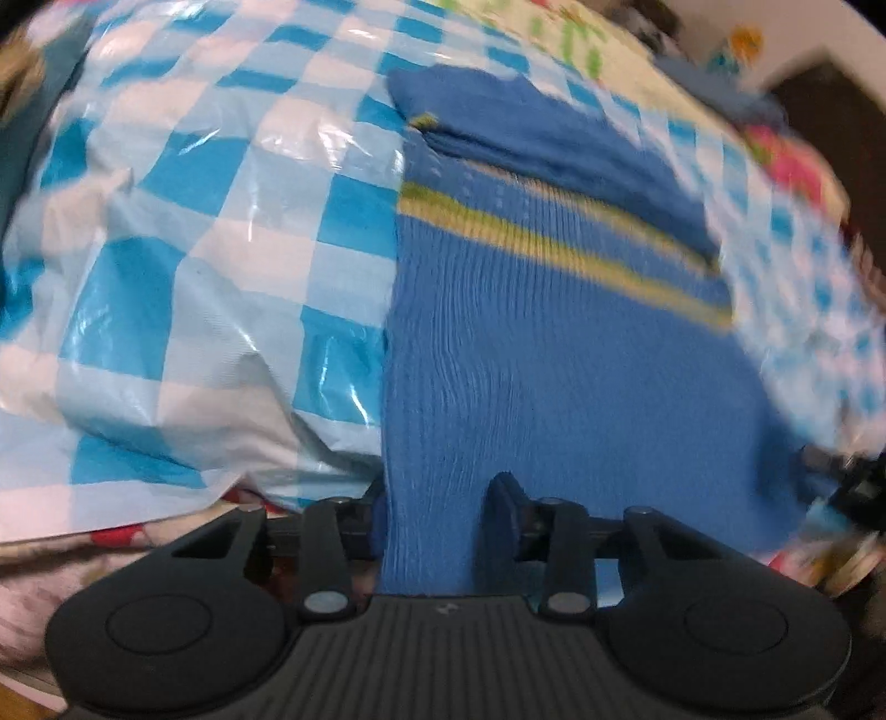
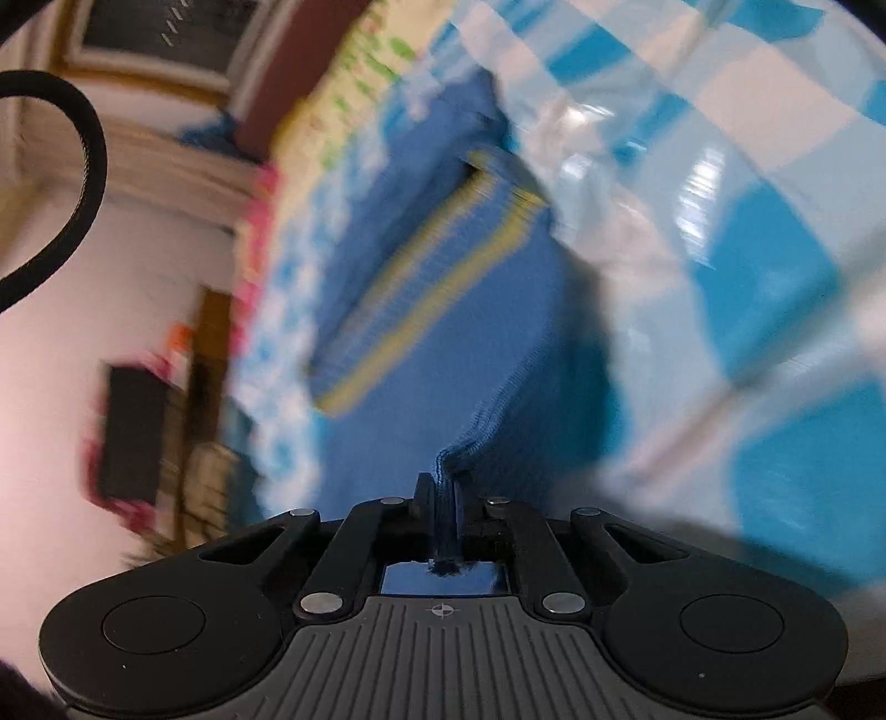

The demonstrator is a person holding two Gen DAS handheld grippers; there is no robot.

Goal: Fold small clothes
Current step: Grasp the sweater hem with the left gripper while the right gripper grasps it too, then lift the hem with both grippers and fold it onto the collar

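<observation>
A small blue knit garment (image 1: 554, 343) with two yellow-green stripes lies on a blue-and-white checked plastic sheet (image 1: 194, 232). Its far part is folded over on itself. My left gripper (image 1: 437, 498) is shut on the garment's near hem, with the cloth running between the fingers. In the right wrist view the same garment (image 2: 454, 332) stretches away from my right gripper (image 2: 443, 487), which is shut on a bunched edge of it. The right view is motion-blurred.
The checked sheet (image 2: 720, 221) covers a bed with a floral quilt (image 1: 581, 39) at its far side. A black cable (image 2: 83, 183) loops at the upper left of the right wrist view. Blurred furniture (image 2: 138, 432) stands by the wall.
</observation>
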